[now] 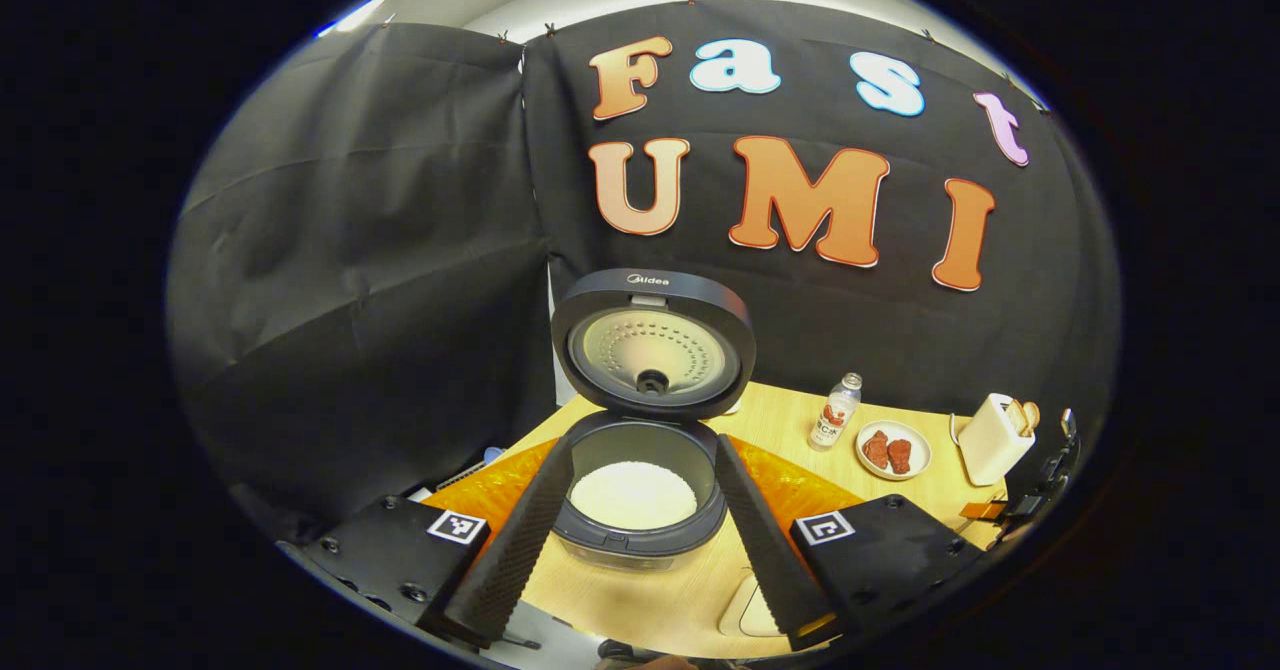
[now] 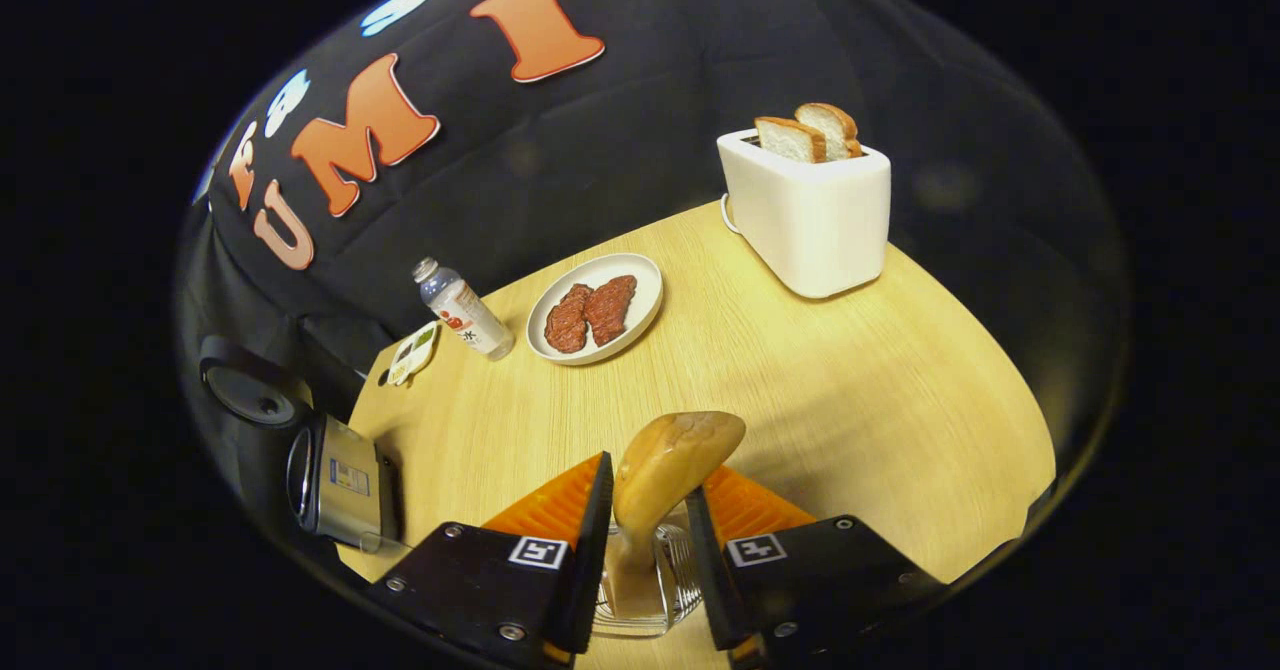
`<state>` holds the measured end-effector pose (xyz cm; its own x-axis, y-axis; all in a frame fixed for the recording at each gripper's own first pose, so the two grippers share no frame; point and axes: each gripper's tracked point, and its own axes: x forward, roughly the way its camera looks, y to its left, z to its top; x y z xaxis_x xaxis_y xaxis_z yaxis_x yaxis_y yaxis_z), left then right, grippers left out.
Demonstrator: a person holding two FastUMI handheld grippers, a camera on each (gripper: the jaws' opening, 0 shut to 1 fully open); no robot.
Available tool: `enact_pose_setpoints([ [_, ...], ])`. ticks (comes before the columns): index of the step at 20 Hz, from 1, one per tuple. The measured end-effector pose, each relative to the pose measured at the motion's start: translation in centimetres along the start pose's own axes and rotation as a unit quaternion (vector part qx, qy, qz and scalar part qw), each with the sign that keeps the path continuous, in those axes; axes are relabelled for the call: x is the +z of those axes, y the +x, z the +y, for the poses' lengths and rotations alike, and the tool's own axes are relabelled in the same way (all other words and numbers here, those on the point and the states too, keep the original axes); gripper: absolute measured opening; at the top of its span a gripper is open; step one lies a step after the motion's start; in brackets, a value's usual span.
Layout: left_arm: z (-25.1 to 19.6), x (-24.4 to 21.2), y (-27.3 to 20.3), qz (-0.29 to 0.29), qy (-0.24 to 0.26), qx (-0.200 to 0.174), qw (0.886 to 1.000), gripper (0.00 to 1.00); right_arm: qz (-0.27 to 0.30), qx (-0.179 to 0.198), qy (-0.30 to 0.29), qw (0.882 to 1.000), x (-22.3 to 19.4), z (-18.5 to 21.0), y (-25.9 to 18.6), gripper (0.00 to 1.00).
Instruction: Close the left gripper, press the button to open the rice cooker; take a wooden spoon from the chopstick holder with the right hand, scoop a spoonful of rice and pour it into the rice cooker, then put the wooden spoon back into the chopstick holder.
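Note:
The rice cooker (image 1: 640, 510) stands in front of me with its lid (image 1: 652, 342) raised and white rice (image 1: 632, 495) in the pot. My left gripper (image 1: 643, 447) is open, its fingers spread wide on either side of the pot and touching nothing. In the right gripper view a wooden spoon (image 2: 672, 465) stands bowl-up in a clear glass chopstick holder (image 2: 672, 568). My right gripper (image 2: 645, 510) is open around the spoon's neck, with a gap showing on the right side. The cooker (image 2: 335, 480) lies at the left edge of that view.
On the wooden table (image 2: 850, 400) stand a white toaster (image 2: 810, 215) with two bread slices, a plate of red meat (image 2: 597, 307) and a small bottle (image 2: 462, 312). The same toaster (image 1: 990, 440), plate (image 1: 892, 448) and bottle (image 1: 836, 413) sit right of the cooker.

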<state>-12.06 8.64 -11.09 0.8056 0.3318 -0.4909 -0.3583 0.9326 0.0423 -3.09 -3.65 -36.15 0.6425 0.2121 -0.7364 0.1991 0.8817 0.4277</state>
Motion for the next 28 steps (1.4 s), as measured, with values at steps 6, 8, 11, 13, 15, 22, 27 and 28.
enact_pose_setpoints([
  [6,-1.1,0.7,0.9,-0.008,0.017,-0.018,1.0,0.97,-0.03,0.014,0.015,0.999,-0.8,1.1,-1.9,0.2],
  [8,-1.6,0.9,1.3,-0.011,0.024,-0.024,0.999,0.96,-0.048,0.015,0.013,0.999,-1.1,1.2,-2.8,0.16],
  [11,-2.5,0.9,2.1,-0.01,0.03,-0.043,0.999,0.97,-0.052,0.012,0.008,0.999,-2.1,1.5,-4.1,0.1],
  [13,-2.7,1.0,2.4,-0.01,0.032,-0.052,0.998,0.97,-0.065,0.008,0.007,0.998,-1.5,1.8,-4.9,0.13],
  [15,-2.7,1.2,2.8,-0.015,0.034,-0.059,0.998,0.97,-0.083,0.001,0.0,0.997,-0.3,2.4,-6.3,0.13],
  [22,-1.3,2.8,3.5,-0.058,0.028,-0.067,0.996,0.99,-0.152,0.045,-0.027,0.987,3.9,9.8,-13.6,0.13],
  [27,0.0,1.5,4.5,-0.048,0.047,-0.077,0.995,1.0,-0.131,0.08,-0.104,0.983,-0.7,16.4,-14.1,0.13],
  [28,0.3,1.1,4.5,-0.042,0.049,-0.079,0.995,1.0,-0.121,0.081,-0.12,0.982,-1.9,17.3,-13.8,0.13],
])
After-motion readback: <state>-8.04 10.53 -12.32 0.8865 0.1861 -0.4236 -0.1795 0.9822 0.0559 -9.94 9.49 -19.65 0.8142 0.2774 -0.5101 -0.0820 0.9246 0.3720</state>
